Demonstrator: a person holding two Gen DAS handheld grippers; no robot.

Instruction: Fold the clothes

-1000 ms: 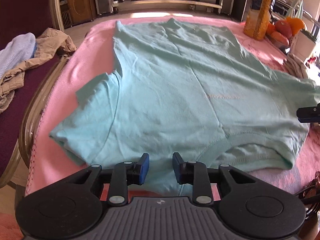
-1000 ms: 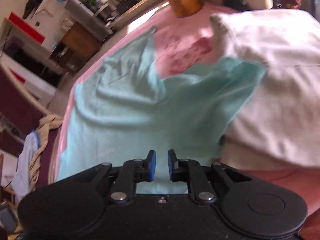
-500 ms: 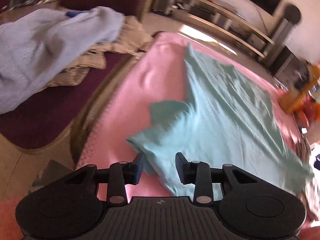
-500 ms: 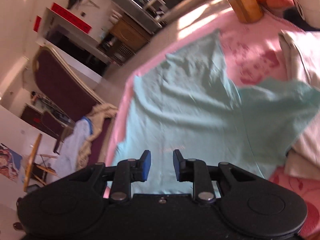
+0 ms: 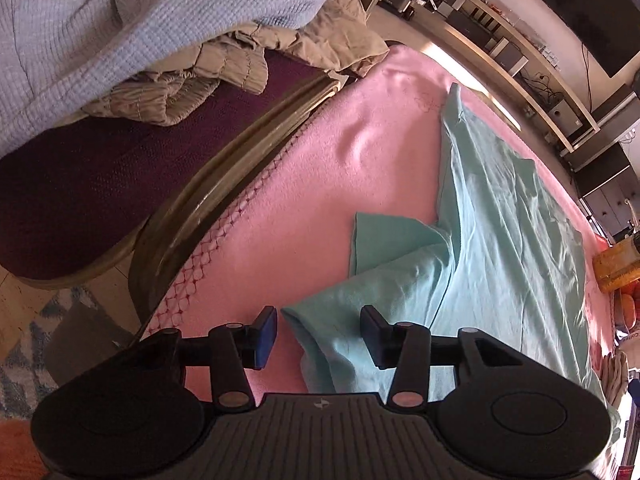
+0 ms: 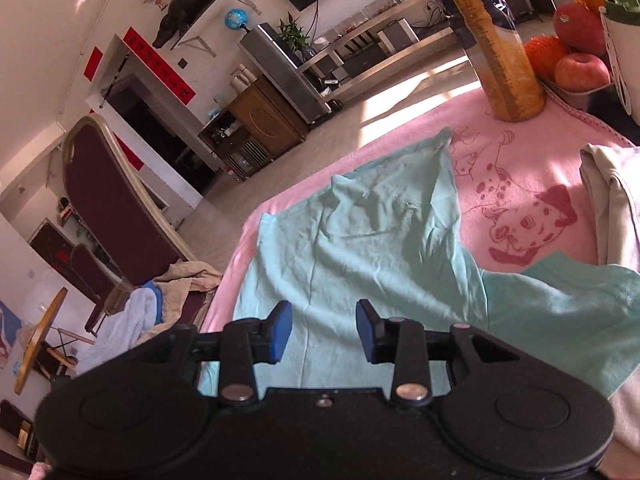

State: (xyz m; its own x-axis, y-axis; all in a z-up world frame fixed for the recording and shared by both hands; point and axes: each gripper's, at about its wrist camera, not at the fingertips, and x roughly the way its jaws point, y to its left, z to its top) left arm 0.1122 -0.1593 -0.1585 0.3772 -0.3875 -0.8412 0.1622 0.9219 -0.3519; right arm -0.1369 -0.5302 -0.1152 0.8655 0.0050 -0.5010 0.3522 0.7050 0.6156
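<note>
Mint-green t-shirt (image 5: pixel 500 240) is lying spread on the pink blanket (image 5: pixel 312 184) covering the tabletop, running from lower centre up toward the upper right of the left wrist view; its sleeve (image 5: pixel 384 236) is sticking out toward frame centre and a folded-over edge is sitting at bottom centre. Left gripper (image 5: pixel 319 334) is hovering at the bottom of that frame, fingers (image 5: pixel 266 336) opening and standing partway apart; the shirt edge is lying in the gap between them but the pads aren't pressing on it. In the right wrist view the same t-shirt (image 6: pixel 360 248) is filling the middle of the frame, wrinkled, with the other sleeve (image 6: pixel 560 312) reaching to the right edge and overlapping a cream garment (image 6: pixel 616 208) at right. Right gripper (image 6: pixel 324 328) is sitting at bottom centre, fingers (image 6: pixel 280 330) also opening, narrow-to-mid gap, nothing gripped, shirt fabric showing behind them. A maroon chair (image 5: pixel 104 168) is standing at the left of the left wrist view, carrying a light-blue knit (image 5: pixel 120 20) and a beige garment (image 5: pixel 224 68) piled together. Upper right of the right wrist view: a tall yellow packet (image 6: pixel 492 40) standing on the blanket, fruit (image 6: pixel 580 48) beside it.
</note>
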